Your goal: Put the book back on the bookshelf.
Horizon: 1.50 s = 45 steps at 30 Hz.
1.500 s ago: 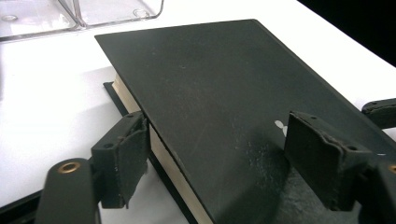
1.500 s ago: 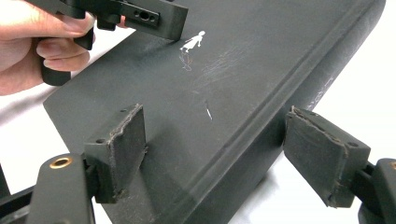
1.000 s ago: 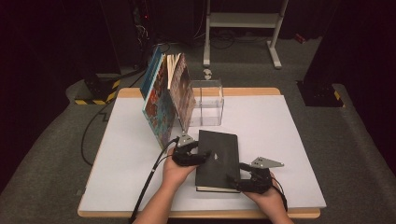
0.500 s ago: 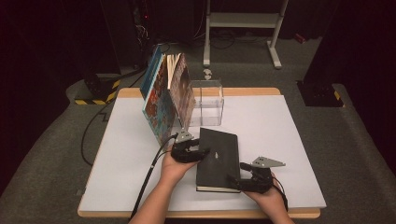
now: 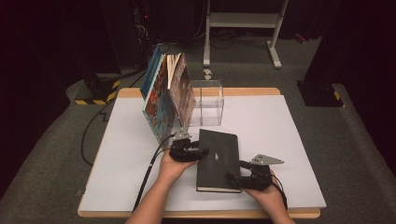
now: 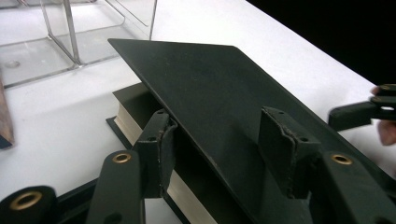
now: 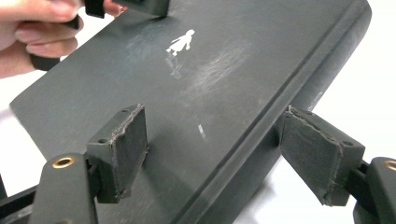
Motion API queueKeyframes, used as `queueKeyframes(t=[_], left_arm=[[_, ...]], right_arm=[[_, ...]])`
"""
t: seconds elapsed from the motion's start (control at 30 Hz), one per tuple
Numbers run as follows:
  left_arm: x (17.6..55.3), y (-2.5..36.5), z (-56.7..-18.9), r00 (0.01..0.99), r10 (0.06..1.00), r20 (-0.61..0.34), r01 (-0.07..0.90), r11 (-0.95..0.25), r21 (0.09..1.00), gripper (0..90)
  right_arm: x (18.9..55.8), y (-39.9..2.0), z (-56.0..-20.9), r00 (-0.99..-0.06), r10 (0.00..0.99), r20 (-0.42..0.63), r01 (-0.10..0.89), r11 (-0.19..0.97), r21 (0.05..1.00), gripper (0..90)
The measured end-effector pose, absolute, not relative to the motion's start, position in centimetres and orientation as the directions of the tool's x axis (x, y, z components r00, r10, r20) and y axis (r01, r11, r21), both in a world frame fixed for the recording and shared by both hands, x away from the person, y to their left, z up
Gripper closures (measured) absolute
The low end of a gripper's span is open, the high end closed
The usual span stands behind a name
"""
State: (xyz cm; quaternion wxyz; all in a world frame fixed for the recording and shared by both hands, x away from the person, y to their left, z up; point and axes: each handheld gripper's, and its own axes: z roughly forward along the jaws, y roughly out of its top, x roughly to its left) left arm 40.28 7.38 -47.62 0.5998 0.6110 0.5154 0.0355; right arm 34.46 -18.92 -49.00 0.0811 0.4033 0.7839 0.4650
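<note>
Black book (image 5: 218, 160) on tabletop (image 5: 280, 140): cover lifted between closing left gripper (image 6: 224, 154) jaws; right gripper (image 7: 229, 154) straddles its spine, unclenched.

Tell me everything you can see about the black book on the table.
The black book is a matte hardcover with cream page edges and a small white figure printed on its scuffed front. It lies on the white table, near the clear acrylic stand. The left gripper has its front cover between the jaws, raised off the pages; they have just been closing. The right gripper straddles the spine corner.
</note>
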Motion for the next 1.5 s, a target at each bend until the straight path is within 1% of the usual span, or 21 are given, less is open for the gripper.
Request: queueKeyframes(t=[0.1,0.13,0.17,0.2,0.23,0.37,0.57,0.73,0.8,0.97,1.27,1.5], left_arm=[[40.0,7.4,-47.5,0.480,0.660,-0.578,0.578,0.258,0.774,46.9],[39.8,7.3,-47.5,0.494,0.630,-0.599,0.596,0.256,0.761,46.7],[39.6,7.0,-47.6,0.512,0.618,-0.596,0.602,0.237,0.762,46.5],[39.4,6.7,-47.6,0.516,0.633,-0.577,0.590,0.226,0.775,44.1],[39.3,6.7,-47.6,0.515,0.632,-0.580,0.587,0.233,0.775,43.4],[39.3,6.8,-47.6,0.527,0.633,-0.567,0.578,0.223,0.785,43.6],[38.5,7.0,-47.4,0.541,0.659,-0.523,0.538,0.206,0.817,43.0],[38.2,7.2,-47.6,0.527,0.678,-0.512,0.538,0.199,0.819,42.9],[38.1,7.2,-47.7,0.517,0.678,-0.522,0.544,0.210,0.813,42.9],[37.9,7.4,-47.8,0.533,0.684,-0.498,0.532,0.187,0.826,43.7],[37.3,7.4,-47.9,0.605,0.673,-0.425,0.445,0.157,0.882,44.5],[36.8,7.3,-47.5,0.641,0.667,-0.381,0.389,0.147,0.910,45.4]], right_arm=[[34.9,-19.0,-48.9,-0.653,0.715,0.249,0.563,0.238,0.792,22.1],[35.1,-19.0,-48.8,-0.652,0.714,0.256,0.566,0.234,0.790,22.0],[35.2,-19.0,-48.8,-0.654,0.710,0.262,0.567,0.230,0.791,21.9],[35.3,-19.0,-48.8,-0.653,0.710,0.262,0.568,0.231,0.790,21.6],[35.3,-18.9,-48.7,-0.653,0.712,0.258,0.568,0.236,0.788,21.6],[35.2,-18.9,-48.7,-0.653,0.715,0.252,0.568,0.241,0.787,21.7],[35.1,-19.0,-48.6,-0.651,0.718,0.245,0.567,0.246,0.786,21.7],[35.1,-19.0,-48.7,-0.649,0.721,0.243,0.569,0.248,0.784,21.7],[35.2,-19.0,-48.7,-0.648,0.723,0.239,0.569,0.250,0.783,21.7],[36.2,-19.2,-49.0,-0.623,0.739,0.257,0.587,0.225,0.777,21.7],[37.8,-19.1,-49.2,-0.599,0.743,0.299,0.608,0.178,0.774,21.1],[38.2,-19.0,-49.4,-0.591,0.733,0.336,0.620,0.147,0.771,15.9]])
